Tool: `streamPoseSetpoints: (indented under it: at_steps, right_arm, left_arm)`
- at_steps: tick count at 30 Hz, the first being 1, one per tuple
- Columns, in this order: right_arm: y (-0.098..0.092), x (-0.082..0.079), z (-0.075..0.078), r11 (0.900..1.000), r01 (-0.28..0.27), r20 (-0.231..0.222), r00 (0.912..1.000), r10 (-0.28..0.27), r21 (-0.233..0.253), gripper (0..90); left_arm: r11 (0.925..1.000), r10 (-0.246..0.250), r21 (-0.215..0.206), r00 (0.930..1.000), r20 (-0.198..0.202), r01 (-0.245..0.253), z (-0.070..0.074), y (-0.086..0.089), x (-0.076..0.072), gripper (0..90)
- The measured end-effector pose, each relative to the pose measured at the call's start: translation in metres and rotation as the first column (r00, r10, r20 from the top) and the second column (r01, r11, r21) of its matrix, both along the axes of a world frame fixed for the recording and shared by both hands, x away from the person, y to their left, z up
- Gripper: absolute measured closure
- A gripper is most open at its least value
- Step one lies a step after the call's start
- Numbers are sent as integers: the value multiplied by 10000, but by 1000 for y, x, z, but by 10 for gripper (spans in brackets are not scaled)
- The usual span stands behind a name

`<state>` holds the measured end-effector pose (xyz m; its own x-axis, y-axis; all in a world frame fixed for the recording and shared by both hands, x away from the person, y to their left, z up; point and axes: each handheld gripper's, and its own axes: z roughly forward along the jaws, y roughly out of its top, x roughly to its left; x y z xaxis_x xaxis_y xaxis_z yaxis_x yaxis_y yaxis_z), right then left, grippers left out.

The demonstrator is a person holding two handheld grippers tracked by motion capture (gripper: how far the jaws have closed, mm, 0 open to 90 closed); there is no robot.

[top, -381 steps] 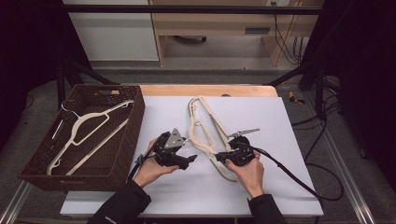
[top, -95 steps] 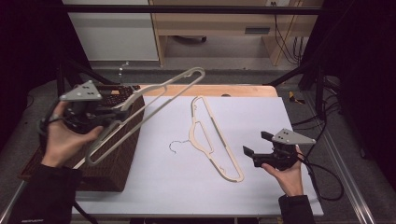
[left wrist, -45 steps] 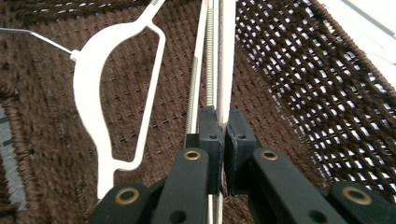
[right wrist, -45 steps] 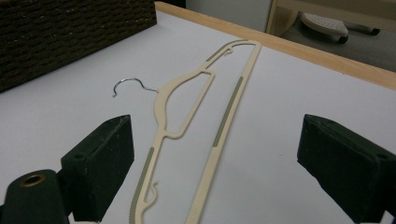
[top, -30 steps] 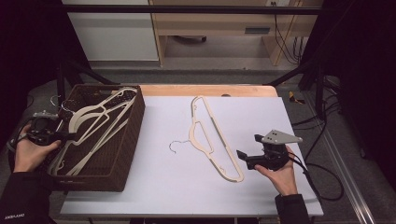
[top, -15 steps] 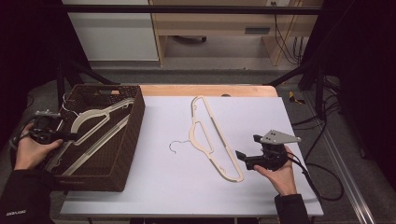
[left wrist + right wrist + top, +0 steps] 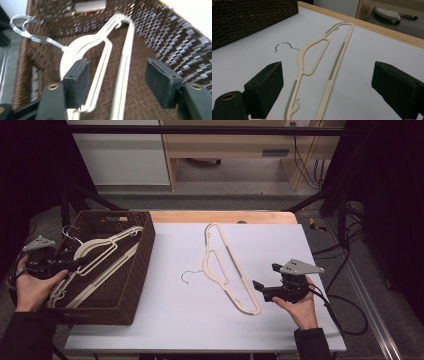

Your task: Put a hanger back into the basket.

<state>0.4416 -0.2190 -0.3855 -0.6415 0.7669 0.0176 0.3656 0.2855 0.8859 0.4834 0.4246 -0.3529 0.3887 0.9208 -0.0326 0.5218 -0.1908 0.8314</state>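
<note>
A white sheet (image 7: 175, 320) is spread over the table, and a strip of bare wooden edge (image 7: 220, 216) is left uncovered at the far side. Beyond the table, a white cabinet (image 7: 120, 155) is seen against the back, with a pale wooden shelf unit (image 7: 235, 157) beside it. Black cables (image 7: 350, 295) are trailed over the floor at the right, near a dark metal frame leg (image 7: 320, 200).

Basket (image 7: 130, 290) sits at counter (image 7: 175, 330) left edge, two hangers (image 7: 100, 260) inside. Third hanger (image 7: 227, 265) lies mid-counter, right of basket, hook toward it.
</note>
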Motion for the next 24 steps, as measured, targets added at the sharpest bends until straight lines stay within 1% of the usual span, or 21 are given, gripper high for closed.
streamPoseSetpoints:
  at_steps: [2, 3, 4, 5, 6, 7, 8, 9, 10, 11, 13, 15, 16, 17, 20, 21, 22, 24]
  right_arm:
    - [0, -1, 1, 10000, 53, 81, 10000, -54, 81, 107]
    - [0, -1, 2, 9999, 25, 113, 9999, -26, 116, 107]
    - [1, -1, 2, 9999, 44, 127, 9999, -46, 123, 107]
    - [1, -1, 2, 9999, 43, 183, 9998, -45, 117, 107]
    - [1, -2, 2, 9999, 42, 196, 9998, -44, 124, 105]
    - [2, -2, 2, 9999, 34, 205, 9998, -37, 148, 103]
    - [2, -1, 2, 9999, 34, 222, 9997, -36, 127, 101]
    - [2, -2, 2, 9999, 3, 225, 9997, -6, 100, 101]
    - [3, -2, 2, 10000, 8, 226, 9997, -10, 97, 99]
    - [4, -1, 2, 10000, 0, 234, 9997, -2, 89, 98]
    - [5, -2, 2, 10000, 11, 217, 9998, -12, 49, 96]
    - [7, -2, 2, 10000, -14, 209, 9998, 14, 6, 93]
    - [9, -2, 2, 10000, -68, 209, 9998, 68, 6, 92]
    - [10, -2, 2, 10000, -70, 192, 9998, 70, -24, 91]
    - [15, -3, 2, 9999, -109, 191, 9998, 112, -127, 90]
    - [15, -3, 2, 9999, -109, 191, 9998, 112, -127, 90]
    - [19, -3, 2, 9999, -74, 114, 9999, 76, -141, 91]
    - [20, -3, 2, 9998, -96, 127, 9999, 99, -172, 92]
  left_arm:
    - [9992, -298, -247, 9988, 400, 308, 3, -13, -7, 295]
    - [9985, -412, -340, 9977, 535, 430, 4, -18, -9, 275]
    - [9964, -599, -555, 9956, 725, 640, 6, -26, -13, 260]
    - [9949, -731, -637, 9939, 825, 784, 6, -30, -15, 244]
    - [9917, -942, -778, 9902, 1029, 1025, 7, -39, -19, 234]
    - [9897, -1062, -835, 9877, 1145, 1161, 8, -45, -21, 220]
    - [9868, -1262, -855, 9835, 1298, 1379, 9, -54, -24, 209]
    - [9848, -1393, -849, 9807, 1371, 1518, 10, -60, -26, 194]
    - [9811, -1563, -903, 9763, 1497, 1709, 10, -67, -29, 183]
    - [9763, -1700, -1061, 9717, 1640, 1887, 10, -74, -32, 171]
    - [9658, -2039, -1235, 9618, 1826, 2281, 10, -87, -38, 154]
    - [9580, -2362, -1173, 9521, 1942, 2616, 8, -99, -43, 143]
    - [9501, -2593, -1223, 9444, 2024, 2871, 6, -111, -46, 133]
    - [9501, -2593, -1223, 9444, 2024, 2871, 6, -111, -46, 132]
    - [9420, -2780, -1305, 9368, 2123, 3091, 1, -127, -50, 129]
    - [9406, -2792, -1353, 9363, 2128, 3113, -1, -131, -51, 129]
    - [9371, -2864, -1409, 9342, 2126, 3194, -4, -136, -52, 129]
    - [9317, -3064, -1359, 9297, 2045, 3369, -8, -145, -53, 130]
